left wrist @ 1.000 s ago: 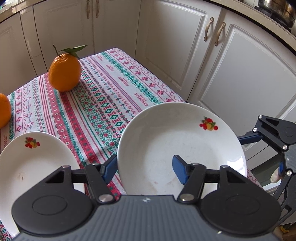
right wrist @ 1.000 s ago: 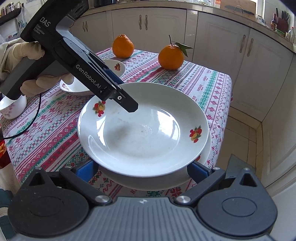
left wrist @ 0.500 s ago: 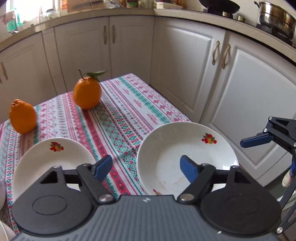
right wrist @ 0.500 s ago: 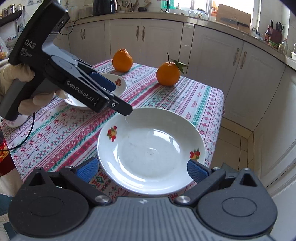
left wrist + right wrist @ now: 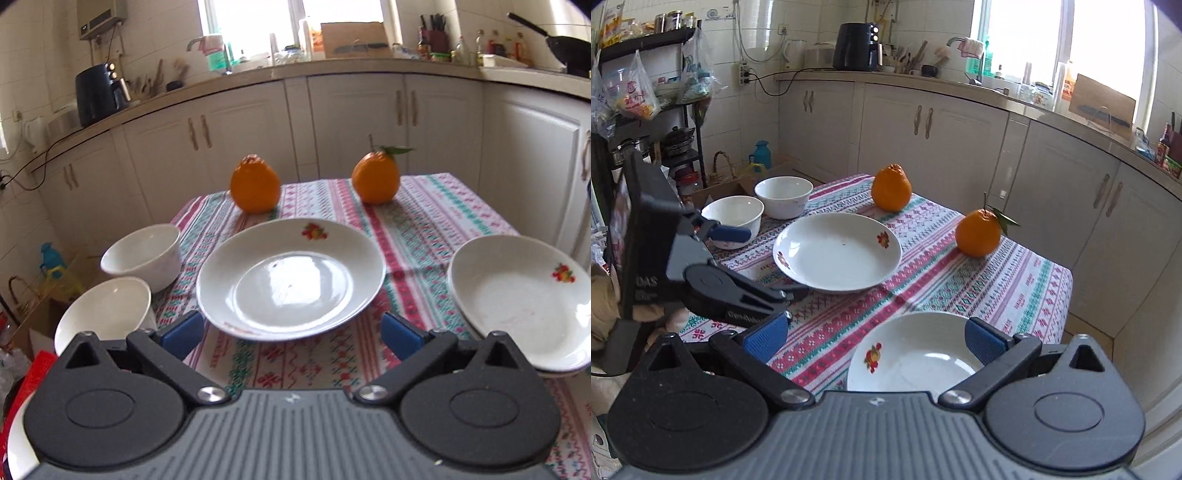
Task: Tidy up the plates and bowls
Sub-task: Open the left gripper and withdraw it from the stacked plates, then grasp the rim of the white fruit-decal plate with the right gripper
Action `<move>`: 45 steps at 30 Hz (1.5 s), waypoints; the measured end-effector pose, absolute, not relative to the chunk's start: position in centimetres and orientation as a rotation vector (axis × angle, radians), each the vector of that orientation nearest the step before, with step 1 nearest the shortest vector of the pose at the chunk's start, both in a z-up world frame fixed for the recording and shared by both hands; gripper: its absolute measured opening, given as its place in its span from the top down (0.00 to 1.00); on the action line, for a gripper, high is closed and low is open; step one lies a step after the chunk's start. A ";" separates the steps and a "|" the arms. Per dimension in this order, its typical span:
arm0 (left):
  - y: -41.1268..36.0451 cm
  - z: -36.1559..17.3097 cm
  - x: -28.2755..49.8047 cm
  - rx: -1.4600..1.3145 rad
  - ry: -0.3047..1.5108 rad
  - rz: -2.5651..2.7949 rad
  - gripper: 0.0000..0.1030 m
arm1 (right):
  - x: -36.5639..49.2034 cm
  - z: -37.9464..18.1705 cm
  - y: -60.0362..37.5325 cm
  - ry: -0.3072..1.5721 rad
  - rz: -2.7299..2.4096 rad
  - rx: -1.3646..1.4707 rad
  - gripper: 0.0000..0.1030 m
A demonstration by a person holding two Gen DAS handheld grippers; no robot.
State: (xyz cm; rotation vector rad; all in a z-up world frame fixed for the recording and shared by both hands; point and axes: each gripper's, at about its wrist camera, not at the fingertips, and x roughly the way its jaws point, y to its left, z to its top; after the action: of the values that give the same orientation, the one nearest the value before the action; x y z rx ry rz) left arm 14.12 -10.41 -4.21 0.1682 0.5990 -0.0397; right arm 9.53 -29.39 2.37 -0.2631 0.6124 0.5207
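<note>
Patterned tablecloth (image 5: 424, 229): my left gripper (image 5: 291, 334), jaws opening and empty, faces the lone plate (image 5: 291, 277) just ahead; right gripper (image 5: 875, 341), wide, probably hovers over the stack (image 5: 916, 358).

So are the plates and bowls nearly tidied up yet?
Partly. Two plates are already stacked at the table's right edge. Nothing is held: the left gripper has its jaws opening, empty, facing the single plate; the right gripper is open. Left: that plate and the two bowls, still separate.
</note>
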 end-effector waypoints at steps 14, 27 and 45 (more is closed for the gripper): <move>-9.1 -8.5 18.3 0.144 0.692 -0.074 0.01 | 21.0 0.1 -24.5 0.709 0.694 -0.297 0.00; -8.6 -8.7 19.8 0.080 0.712 -0.105 0.01 | 34.2 -4.4 -19.6 0.827 0.837 -0.330 0.00; -8.3 -8.8 20.0 0.083 0.708 -0.116 0.02 | 39.7 -7.5 -16.6 0.944 0.987 -0.250 0.25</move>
State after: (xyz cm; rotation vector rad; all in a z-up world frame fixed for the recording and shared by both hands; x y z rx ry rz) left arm 20.04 -8.32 -8.79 0.0830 0.7084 -0.1165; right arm 39.73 -16.59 -7.48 -0.2499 0.9436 0.9867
